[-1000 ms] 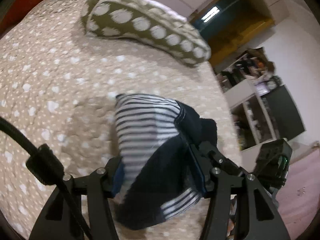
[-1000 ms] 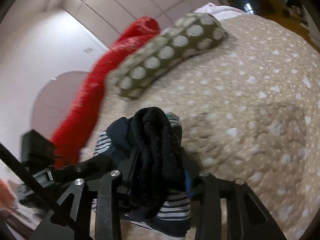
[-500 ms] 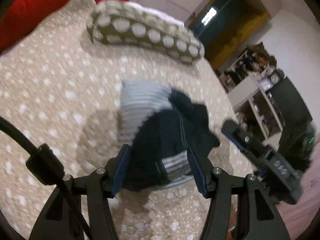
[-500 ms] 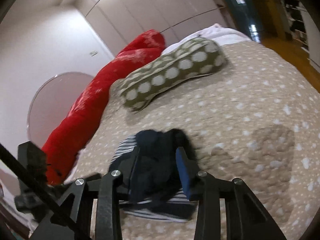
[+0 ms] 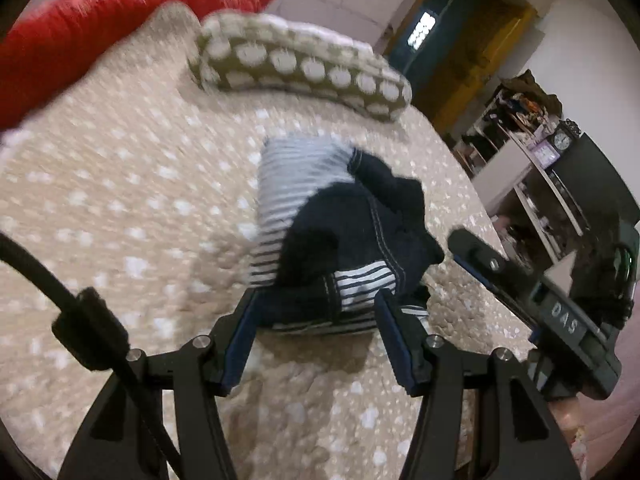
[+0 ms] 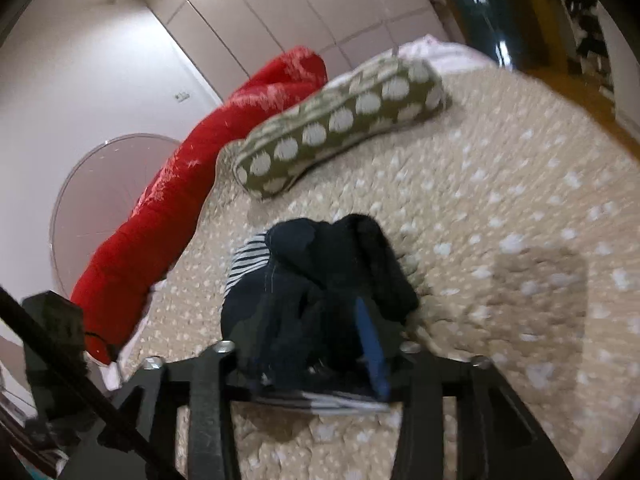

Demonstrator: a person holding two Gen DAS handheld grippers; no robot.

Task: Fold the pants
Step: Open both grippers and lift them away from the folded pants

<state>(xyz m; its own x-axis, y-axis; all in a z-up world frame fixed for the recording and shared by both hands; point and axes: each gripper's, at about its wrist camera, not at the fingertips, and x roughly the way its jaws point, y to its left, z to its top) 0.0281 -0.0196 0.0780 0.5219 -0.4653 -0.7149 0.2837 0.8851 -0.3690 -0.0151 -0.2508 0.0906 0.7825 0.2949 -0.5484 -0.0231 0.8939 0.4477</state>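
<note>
Jaws of the left gripper (image 5: 316,332) stand wide apart, holding nothing; the near edge of the folded pants (image 5: 340,232) lies between the blue pads, without visible contact. Right gripper (image 6: 316,344) jaws also apart, straddling the bundle; blur hides whether they touch it. Pants: navy with striped panels, bunched mid-bed on the beige spotted bedspread (image 5: 120,208). Toward the head edge lie an olive polka-dot pillow (image 5: 304,68) and a red blanket (image 5: 100,24). Cluttered shelves (image 5: 532,152) stand beyond the bed's right edge.
</note>
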